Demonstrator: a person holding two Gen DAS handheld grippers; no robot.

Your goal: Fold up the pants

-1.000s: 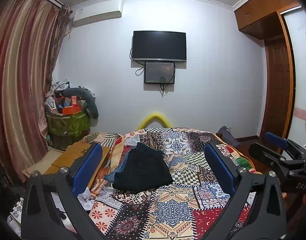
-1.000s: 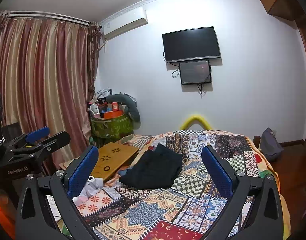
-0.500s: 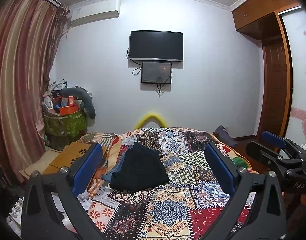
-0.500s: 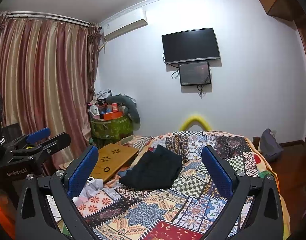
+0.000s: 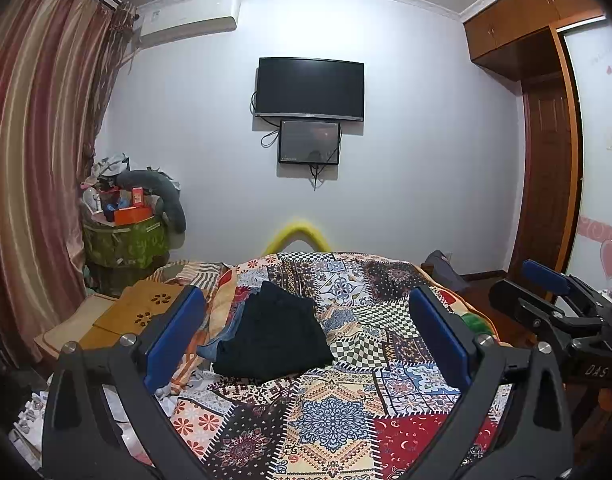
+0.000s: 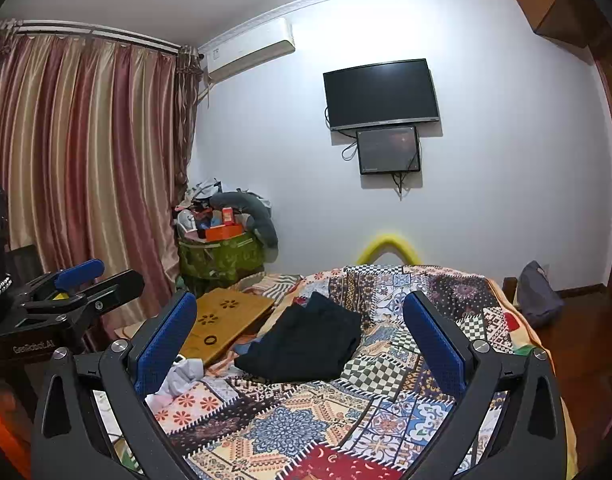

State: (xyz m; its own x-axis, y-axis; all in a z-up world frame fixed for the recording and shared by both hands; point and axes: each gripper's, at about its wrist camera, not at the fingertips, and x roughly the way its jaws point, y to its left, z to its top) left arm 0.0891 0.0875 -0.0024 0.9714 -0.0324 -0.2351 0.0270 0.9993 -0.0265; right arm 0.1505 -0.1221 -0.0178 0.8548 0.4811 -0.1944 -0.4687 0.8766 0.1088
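Black pants (image 5: 274,336) lie in a folded heap on the patchwork bedspread (image 5: 337,408), also seen in the right wrist view (image 6: 306,340). Blue jeans (image 5: 218,340) stick out from under their left side. My left gripper (image 5: 306,332) is open and empty, held above the near part of the bed, well short of the pants. My right gripper (image 6: 300,336) is open and empty, also short of the pants. Each gripper shows at the edge of the other's view: the right one (image 5: 553,300), the left one (image 6: 78,284).
A wooden lap tray (image 6: 222,320) lies at the bed's left edge. White cloth (image 6: 178,376) lies near the left front. A green basket of clutter (image 6: 222,252) stands by the curtain. A dark bag (image 6: 537,296) sits on the floor at right.
The left wrist view has shifted slightly, so the scene slid a little left. The right gripper has hardly moved. The pants lie unchanged.
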